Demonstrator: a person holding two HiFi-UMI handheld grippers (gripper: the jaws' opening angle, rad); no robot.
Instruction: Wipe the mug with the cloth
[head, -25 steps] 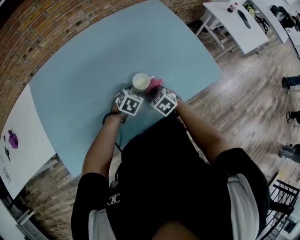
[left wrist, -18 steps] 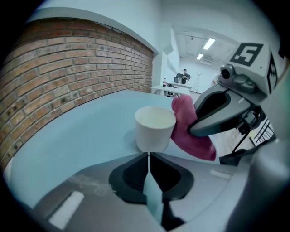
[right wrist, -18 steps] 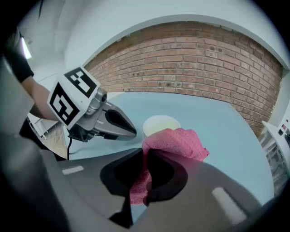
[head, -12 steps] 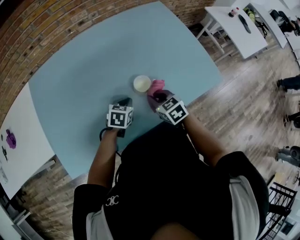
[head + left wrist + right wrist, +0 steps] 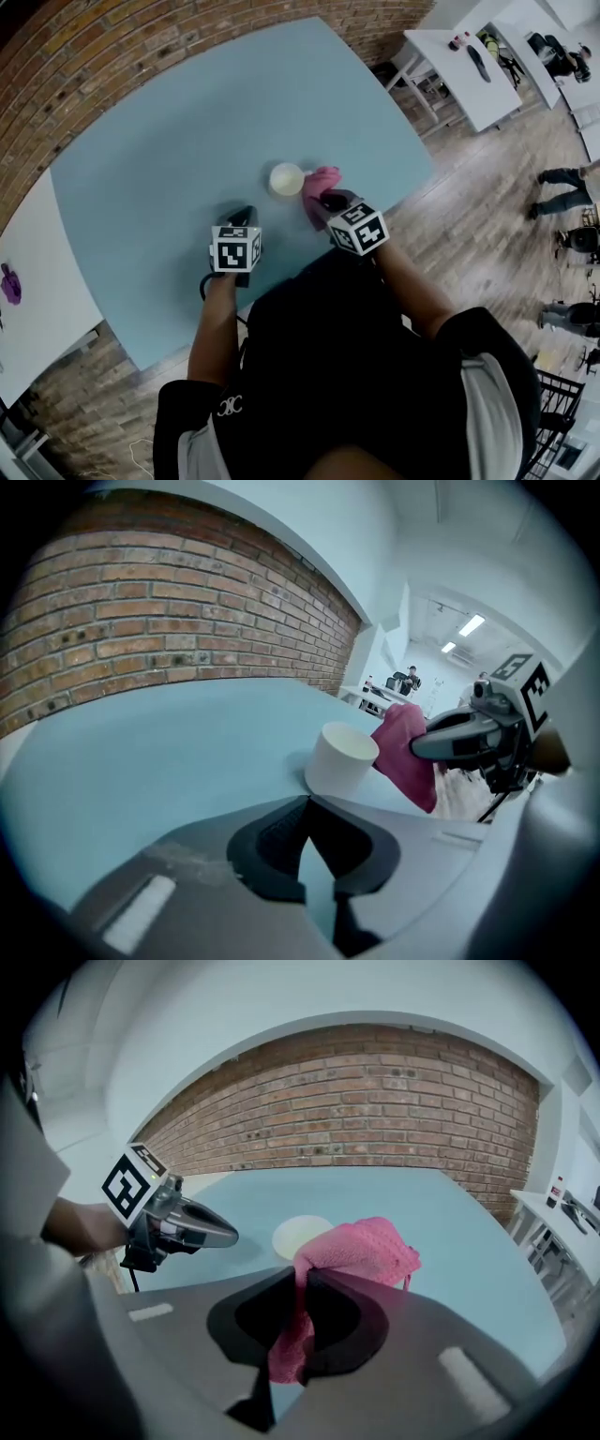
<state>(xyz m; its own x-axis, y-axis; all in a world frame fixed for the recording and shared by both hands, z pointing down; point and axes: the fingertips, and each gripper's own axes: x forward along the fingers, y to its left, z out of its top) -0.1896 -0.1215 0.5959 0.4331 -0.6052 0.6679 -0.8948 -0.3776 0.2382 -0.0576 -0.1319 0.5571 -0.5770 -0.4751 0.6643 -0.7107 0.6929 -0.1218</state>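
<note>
A white mug (image 5: 286, 178) stands upright on the light blue table (image 5: 169, 141); the left gripper view shows it as well (image 5: 343, 759). My left gripper (image 5: 244, 216) is shut and empty, a little nearer the person and left of the mug, its jaws (image 5: 305, 803) meeting with nothing between them. My right gripper (image 5: 326, 201) is shut on a pink cloth (image 5: 319, 186) just to the right of the mug. In the right gripper view the cloth (image 5: 361, 1246) bunches above the jaws and hangs down between them, with the mug (image 5: 302, 1235) behind it.
The table's near edge runs just under both hands. White tables (image 5: 469, 66) stand at the upper right on the wooden floor, another (image 5: 33, 281) at the left. A brick wall (image 5: 112, 47) lies beyond the table. People stand at the far right.
My left gripper has left the mug, closed, and drawn back leftward toward the person. My right gripper has lifted slightly with the cloth. The mug stays on the table.
</note>
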